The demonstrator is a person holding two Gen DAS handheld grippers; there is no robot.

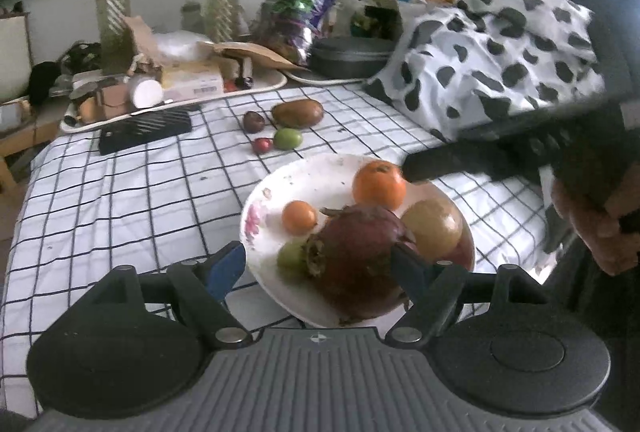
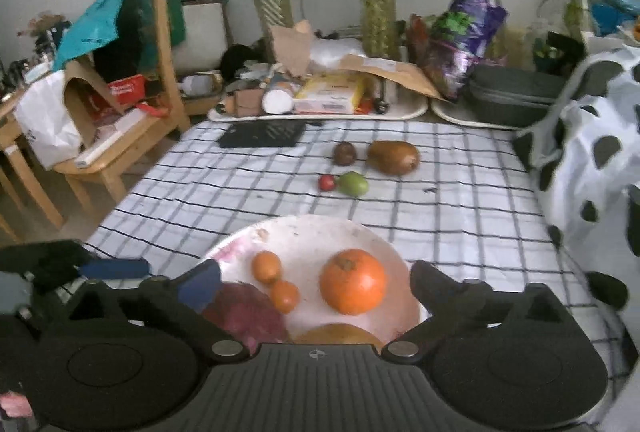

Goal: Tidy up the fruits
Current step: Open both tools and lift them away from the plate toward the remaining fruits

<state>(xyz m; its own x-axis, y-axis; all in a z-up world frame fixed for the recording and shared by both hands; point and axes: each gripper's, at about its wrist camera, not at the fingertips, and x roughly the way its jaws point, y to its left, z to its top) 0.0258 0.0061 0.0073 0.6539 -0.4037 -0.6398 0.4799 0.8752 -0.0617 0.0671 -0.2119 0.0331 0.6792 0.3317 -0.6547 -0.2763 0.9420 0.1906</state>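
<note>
While both grippers hang with fingers spread, the fruit sits gathered on the plate (image 2: 352, 228).
The left gripper (image 1: 318, 268) straddles the dragon fruit (image 1: 356, 256); the right gripper (image 2: 316, 282) frames the large orange (image 2: 353, 281). Four fruits, the brown pear (image 2: 394, 157) among them, lie beyond on the checked cloth (image 2: 208, 192).

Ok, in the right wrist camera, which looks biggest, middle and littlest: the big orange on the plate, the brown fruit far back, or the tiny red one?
1. Big orange, though it is nearest the camera, so that helps.
2. Brown fruit.
3. Tiny red fruit.
</note>
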